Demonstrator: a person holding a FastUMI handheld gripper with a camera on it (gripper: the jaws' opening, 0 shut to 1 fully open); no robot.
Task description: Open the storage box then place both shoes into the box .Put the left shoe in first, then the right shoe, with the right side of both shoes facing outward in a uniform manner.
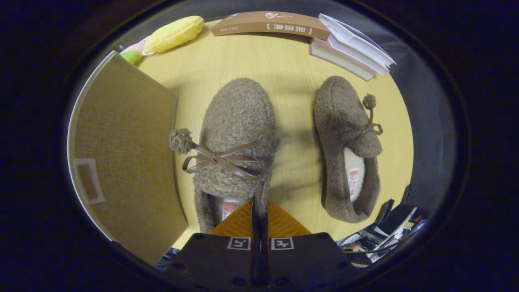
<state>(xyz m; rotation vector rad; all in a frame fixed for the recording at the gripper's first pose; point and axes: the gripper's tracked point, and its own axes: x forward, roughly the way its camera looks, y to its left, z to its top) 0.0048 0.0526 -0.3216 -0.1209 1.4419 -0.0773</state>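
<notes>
Two brown fuzzy slippers with ribbon bows and pompoms lie toes away from me on a yellow table (292, 81). The left shoe (237, 138) is just ahead of my fingers and looks nearer to me than the other, with a shadow under it. My gripper (259, 209) is shut on the right rim of its opening, the orange fingers (279, 223) pressed together around the fuzzy edge. The right shoe (344, 146) rests on the table to the right, apart from the gripper. A brown fabric storage box (125, 158) stands to the left, its flat panel with a label pocket facing me.
A brown book (269, 24) and a stack of books (352, 48) lie at the table's far edge. A yellow corn-shaped plush (174, 34) sits at the far left beyond the box. Dark clutter and cables (389, 231) lie beyond the table's near right edge.
</notes>
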